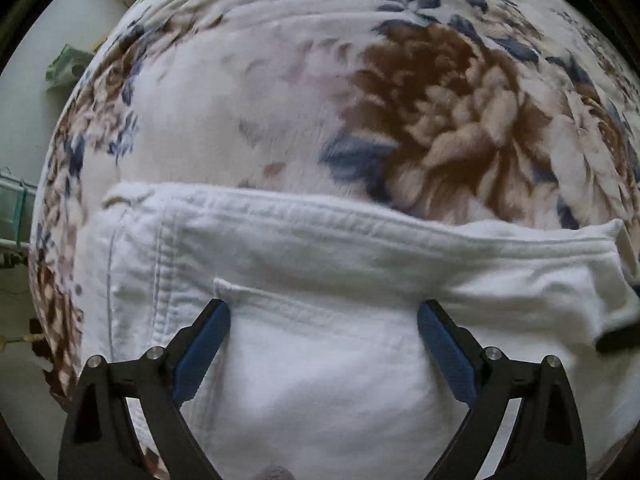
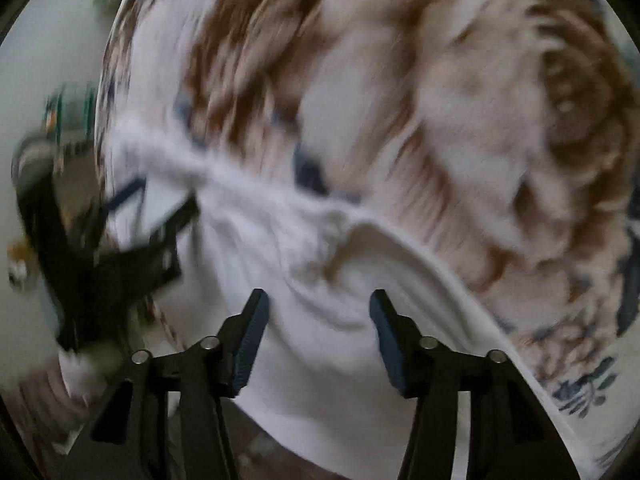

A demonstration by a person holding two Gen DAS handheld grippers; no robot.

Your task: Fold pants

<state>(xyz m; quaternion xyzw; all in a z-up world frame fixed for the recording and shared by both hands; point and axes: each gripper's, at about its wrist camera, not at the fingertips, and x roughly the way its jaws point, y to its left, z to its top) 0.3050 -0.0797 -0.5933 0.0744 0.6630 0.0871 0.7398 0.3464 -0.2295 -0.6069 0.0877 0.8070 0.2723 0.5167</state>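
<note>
White pants (image 1: 328, 264) lie spread on a floral blanket (image 1: 440, 92) printed with brown blooms and blue leaves, the garment occupying the near half of both wrist views; left wrist view, from left to right: a pale floor (image 1: 32, 92) with a green packet (image 1: 66, 67) beyond the blanket's edge, then the outer seam of the pants running down beside double stitching, then the waistband (image 1: 360, 216) crossing the frame as a ribbed horizontal band, then a pocket flap whose corner sits just above the left gripper (image 1: 324, 320); its blue-padded fingers (image 1: 204, 344) stand spread wide over the white cloth with nothing pinched between them; at the far right edge a dark fingertip of the other tool (image 1: 618, 338) rests against the garment. Right wrist view, heavily motion-blurred, from left to right: the left gripper (image 2: 160, 208) seen as a black frame over the garment's far end, then a ridge of bunched white fabric (image 2: 248, 184) running diagonally, then the right gripper (image 2: 318, 312), fingers (image 2: 250, 340) parted over a rumpled fold of the pants (image 2: 320, 360) and closed on nothing, then a curved hem edge meeting the blanket (image 2: 500, 120); whether the tips touch the cloth cannot be told.
</note>
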